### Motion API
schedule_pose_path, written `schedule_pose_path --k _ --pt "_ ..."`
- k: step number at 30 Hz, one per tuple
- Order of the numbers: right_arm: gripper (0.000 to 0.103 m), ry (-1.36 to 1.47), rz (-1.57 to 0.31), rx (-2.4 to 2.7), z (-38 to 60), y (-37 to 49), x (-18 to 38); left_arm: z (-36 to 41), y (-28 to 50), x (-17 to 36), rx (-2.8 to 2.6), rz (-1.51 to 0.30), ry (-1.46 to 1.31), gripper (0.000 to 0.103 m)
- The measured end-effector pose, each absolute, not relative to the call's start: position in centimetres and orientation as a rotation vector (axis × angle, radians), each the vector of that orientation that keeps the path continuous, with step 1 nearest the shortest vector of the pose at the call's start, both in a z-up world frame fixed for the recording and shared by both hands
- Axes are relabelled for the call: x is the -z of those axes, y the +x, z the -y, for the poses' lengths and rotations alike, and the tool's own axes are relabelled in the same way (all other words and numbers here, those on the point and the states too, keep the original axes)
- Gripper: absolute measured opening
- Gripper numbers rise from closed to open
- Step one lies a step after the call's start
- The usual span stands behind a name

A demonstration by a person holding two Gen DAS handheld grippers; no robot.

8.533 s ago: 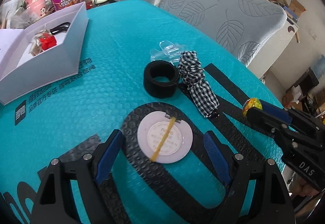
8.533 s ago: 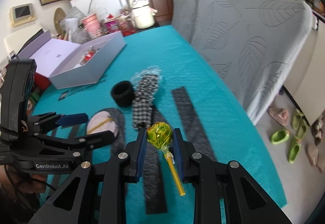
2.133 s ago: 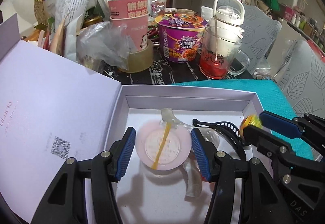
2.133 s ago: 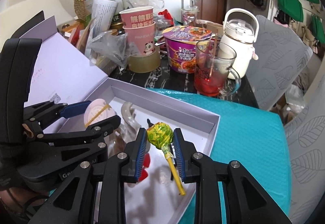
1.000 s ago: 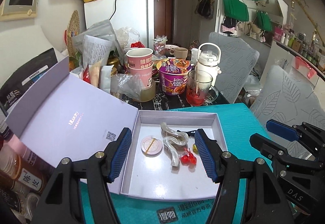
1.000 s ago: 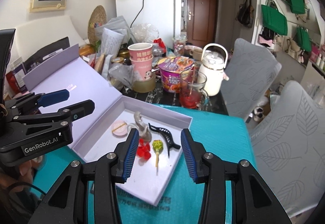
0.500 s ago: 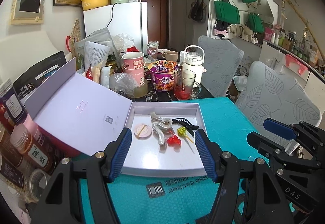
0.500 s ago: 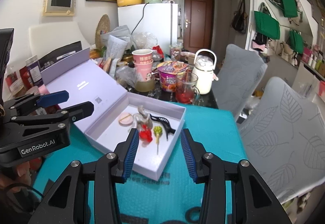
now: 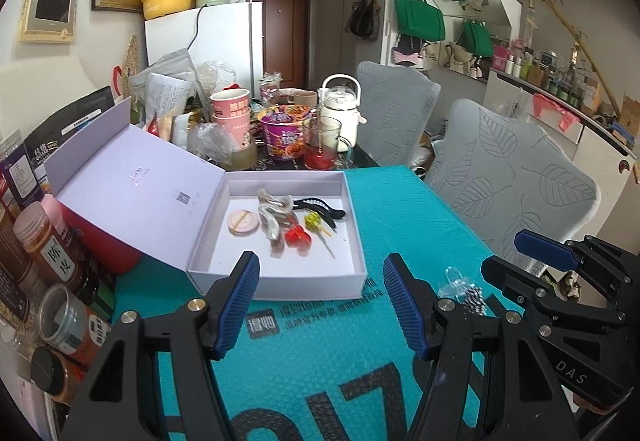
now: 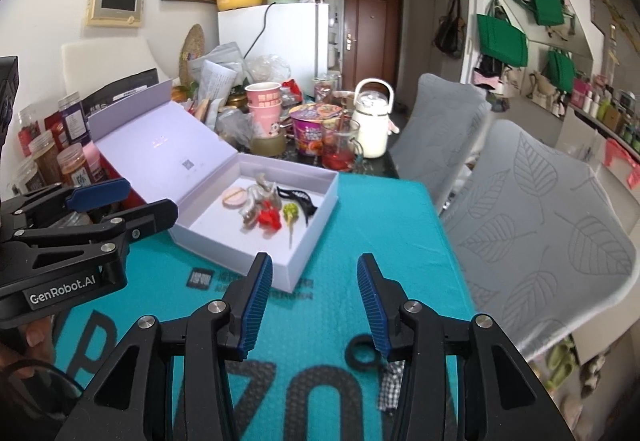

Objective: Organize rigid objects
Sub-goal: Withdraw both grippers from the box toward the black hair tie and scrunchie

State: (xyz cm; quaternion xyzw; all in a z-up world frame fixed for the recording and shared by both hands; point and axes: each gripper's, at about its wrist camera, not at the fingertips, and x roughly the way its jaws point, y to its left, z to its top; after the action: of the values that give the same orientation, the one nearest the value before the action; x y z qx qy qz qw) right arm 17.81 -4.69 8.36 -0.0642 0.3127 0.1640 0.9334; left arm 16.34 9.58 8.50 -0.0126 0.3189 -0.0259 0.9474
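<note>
Left gripper (image 9: 320,297) and right gripper (image 10: 314,295) above teal table (image 9: 400,209), fingers apart and empty, open lavender box (image 9: 280,283) holding lollipop (image 9: 314,220), pink disc (image 9: 242,222), black hair claw (image 9: 320,206)

left gripper (image 9: 320,305): black frame, ribbed blue pads, silver screws, "GenRobot.AI" lettering
right gripper (image 10: 314,305): same build, "DAS" marking

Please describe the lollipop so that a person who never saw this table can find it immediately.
Look in the open lilac box on the teal mat. The lollipop lies right of the red clip; it alone has a yellow-green head on a thin stick.
</note>
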Motion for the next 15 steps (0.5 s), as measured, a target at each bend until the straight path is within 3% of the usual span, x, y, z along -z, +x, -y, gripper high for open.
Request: schedule_pose_path --k 15 --pt "0.048 -0.111 -0.658 -0.266 8.1 13.8 -6.6 -5.8 13.9 -6.6 0.168 -0.683 -0.017 0.064"
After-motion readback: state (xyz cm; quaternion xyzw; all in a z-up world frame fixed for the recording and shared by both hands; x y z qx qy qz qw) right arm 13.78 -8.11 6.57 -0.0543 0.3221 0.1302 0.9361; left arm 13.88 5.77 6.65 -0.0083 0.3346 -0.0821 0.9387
